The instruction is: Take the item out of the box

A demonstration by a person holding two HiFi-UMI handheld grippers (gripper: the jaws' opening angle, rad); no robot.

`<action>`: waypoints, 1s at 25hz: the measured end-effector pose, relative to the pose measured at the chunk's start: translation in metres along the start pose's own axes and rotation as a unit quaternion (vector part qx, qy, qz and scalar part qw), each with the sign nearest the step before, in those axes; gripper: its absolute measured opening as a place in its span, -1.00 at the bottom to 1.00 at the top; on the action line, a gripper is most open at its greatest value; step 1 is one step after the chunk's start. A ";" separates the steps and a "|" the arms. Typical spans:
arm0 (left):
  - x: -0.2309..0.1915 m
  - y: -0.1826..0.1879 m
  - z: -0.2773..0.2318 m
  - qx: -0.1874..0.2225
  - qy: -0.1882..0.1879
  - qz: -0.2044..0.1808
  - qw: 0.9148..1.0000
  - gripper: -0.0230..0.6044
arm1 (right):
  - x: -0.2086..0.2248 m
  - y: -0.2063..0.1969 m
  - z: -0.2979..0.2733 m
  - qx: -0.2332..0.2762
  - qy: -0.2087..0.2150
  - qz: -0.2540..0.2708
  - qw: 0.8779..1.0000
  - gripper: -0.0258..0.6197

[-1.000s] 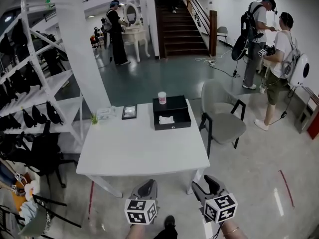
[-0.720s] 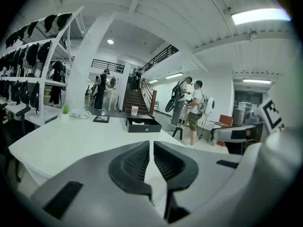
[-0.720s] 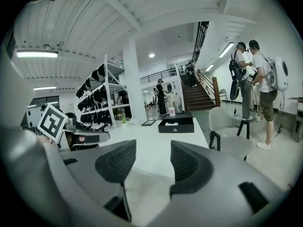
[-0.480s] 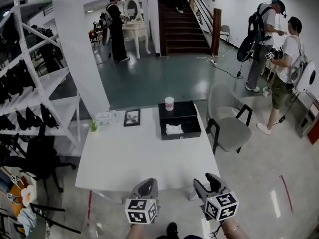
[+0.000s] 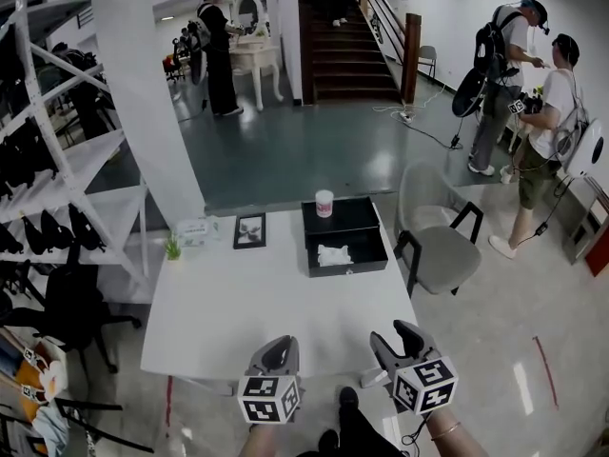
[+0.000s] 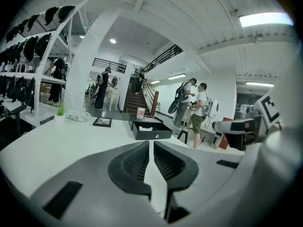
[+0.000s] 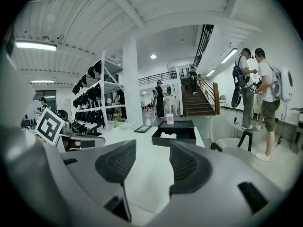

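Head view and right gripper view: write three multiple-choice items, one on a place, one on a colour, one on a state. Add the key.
1. Where on the table does the box stand?
A. near edge, middle
B. far right corner, next to the chair
C. far left corner

2. What colour is the item in the box?
A. white
B. red
C. green

3. How do the right gripper's jaws stand?
A. shut on the item
B. apart, nothing between them
C. shut together

Key:
1 B: the box sits at the table's far right, with the chair beside it.
2 A: a white crumpled thing lies in the black box.
3 B: the right gripper view shows only tabletop in the gap.
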State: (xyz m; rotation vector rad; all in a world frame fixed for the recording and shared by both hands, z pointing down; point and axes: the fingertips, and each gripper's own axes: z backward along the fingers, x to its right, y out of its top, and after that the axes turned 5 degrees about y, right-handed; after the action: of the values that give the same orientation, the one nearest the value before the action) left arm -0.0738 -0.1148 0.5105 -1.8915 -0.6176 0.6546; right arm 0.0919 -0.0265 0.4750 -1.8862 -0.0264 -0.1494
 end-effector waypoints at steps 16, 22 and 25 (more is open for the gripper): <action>-0.034 0.036 -0.078 -0.003 0.042 0.009 0.999 -0.84 | 0.054 0.045 -0.101 -0.003 0.048 0.027 0.998 -0.25; -0.046 0.049 -0.102 -0.007 0.066 0.004 0.998 -0.84 | 0.075 0.061 -0.141 -0.010 0.072 0.042 0.996 -0.25; -0.051 0.053 -0.111 -0.007 0.075 0.006 0.997 -0.84 | 0.082 0.065 -0.160 -0.019 0.085 0.051 0.995 -0.25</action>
State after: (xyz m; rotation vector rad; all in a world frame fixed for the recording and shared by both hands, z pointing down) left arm -0.0287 -0.2399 0.5095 -1.9392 -0.5164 0.5123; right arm 0.1648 -0.2029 0.4727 -1.9028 0.1887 -0.2413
